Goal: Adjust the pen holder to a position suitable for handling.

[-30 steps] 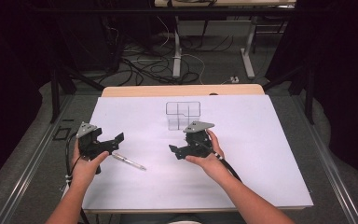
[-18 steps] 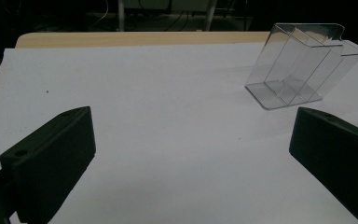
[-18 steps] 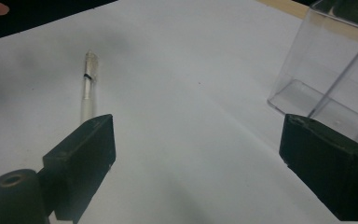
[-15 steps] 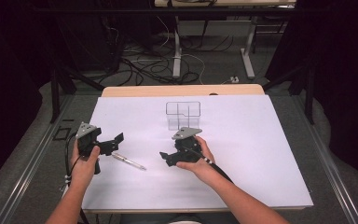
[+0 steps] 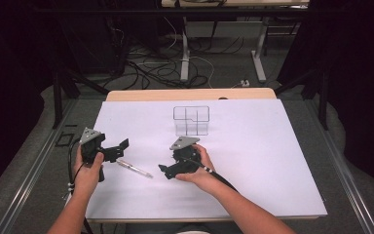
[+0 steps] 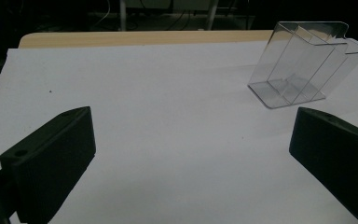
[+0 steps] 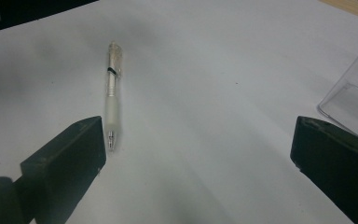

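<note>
Both claws wide open, holding nothing: left claw (image 5: pixel 121 146) hovers just above the far end of the pen (image 5: pixel 134 169), right claw (image 5: pixel 164 170) sits just right of its tip. Pen (image 7: pixel 112 95) lies flat on the white counter (image 5: pixel 253 161), well short of the clear organizer (image 5: pixel 191 120).

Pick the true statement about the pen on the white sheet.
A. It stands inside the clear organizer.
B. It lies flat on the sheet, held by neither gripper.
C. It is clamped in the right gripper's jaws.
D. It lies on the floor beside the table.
B: the pen lies flat on the white sheet, between the left gripper and the right gripper, both with jaws spread and empty.
</note>
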### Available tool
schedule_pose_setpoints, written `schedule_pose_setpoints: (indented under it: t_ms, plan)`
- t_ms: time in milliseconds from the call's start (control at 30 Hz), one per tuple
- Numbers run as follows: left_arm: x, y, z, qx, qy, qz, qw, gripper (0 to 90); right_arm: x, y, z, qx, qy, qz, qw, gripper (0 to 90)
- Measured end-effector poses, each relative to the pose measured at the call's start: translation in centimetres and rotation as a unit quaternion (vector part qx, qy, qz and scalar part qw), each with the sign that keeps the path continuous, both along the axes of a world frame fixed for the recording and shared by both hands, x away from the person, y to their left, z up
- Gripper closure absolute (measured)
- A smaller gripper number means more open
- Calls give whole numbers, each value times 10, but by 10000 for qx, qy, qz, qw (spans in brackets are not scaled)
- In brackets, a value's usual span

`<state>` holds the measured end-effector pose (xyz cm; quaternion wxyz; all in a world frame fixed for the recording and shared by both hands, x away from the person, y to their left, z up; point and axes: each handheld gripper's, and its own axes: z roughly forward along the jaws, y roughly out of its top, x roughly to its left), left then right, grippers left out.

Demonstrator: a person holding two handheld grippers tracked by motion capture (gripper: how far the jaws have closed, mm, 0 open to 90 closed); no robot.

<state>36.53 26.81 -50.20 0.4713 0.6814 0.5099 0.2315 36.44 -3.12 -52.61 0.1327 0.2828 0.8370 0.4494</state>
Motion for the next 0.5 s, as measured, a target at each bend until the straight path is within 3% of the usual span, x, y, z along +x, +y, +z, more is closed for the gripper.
schedule_pose_setpoints:
  t_ms: [267,500]
  plan:
    - [0,0,0,27,33,-20,10000,2,0,12,-8,-83,-154,222,9996,73]
    - [1,0,-1,35,45,-21,10000,2,1,23,-13,11,-94,382,9992,166]
